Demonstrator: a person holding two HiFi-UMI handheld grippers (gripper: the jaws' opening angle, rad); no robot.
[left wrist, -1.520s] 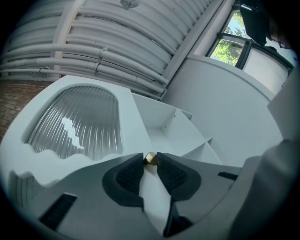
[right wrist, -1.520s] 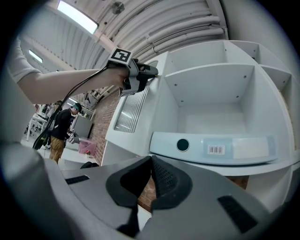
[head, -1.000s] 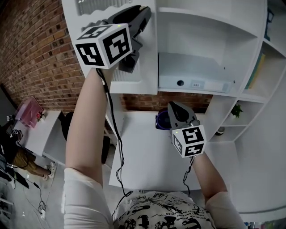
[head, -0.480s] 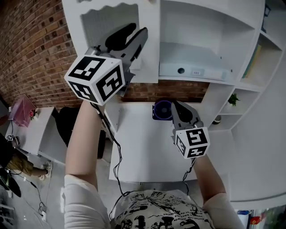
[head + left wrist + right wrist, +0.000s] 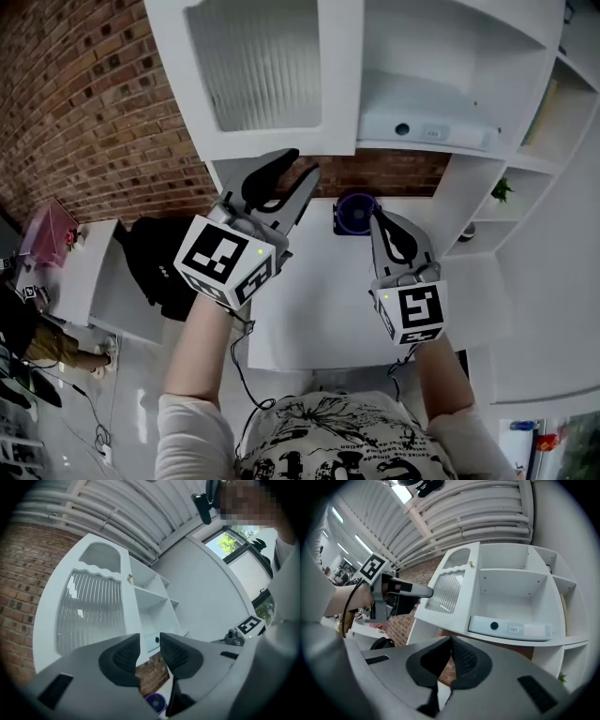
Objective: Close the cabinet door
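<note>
The white cabinet door (image 5: pixel 253 75) with ribbed glass lies flush with the front of the cabinet beside the open shelves; it also shows in the left gripper view (image 5: pixel 93 606) and the right gripper view (image 5: pixel 445 590). My left gripper (image 5: pixel 300 167) hangs below the door's lower edge, apart from it, jaws open with nothing between them (image 5: pixel 150 644). My right gripper (image 5: pixel 380 217) is lower right over the desk, jaws shut and empty (image 5: pixel 450 641).
A pale flat box (image 5: pixel 427 131) lies on the open shelf right of the door. A purple round object (image 5: pixel 354 211) sits at the back of the white desk (image 5: pixel 319 309). Brick wall (image 5: pixel 84 112) at left; a small plant (image 5: pixel 502 190) on the right shelves.
My left gripper came down from the door's edge to below the cabinet, and its jaws parted a little. The door now sits flush. The right gripper shifted slightly forward.
</note>
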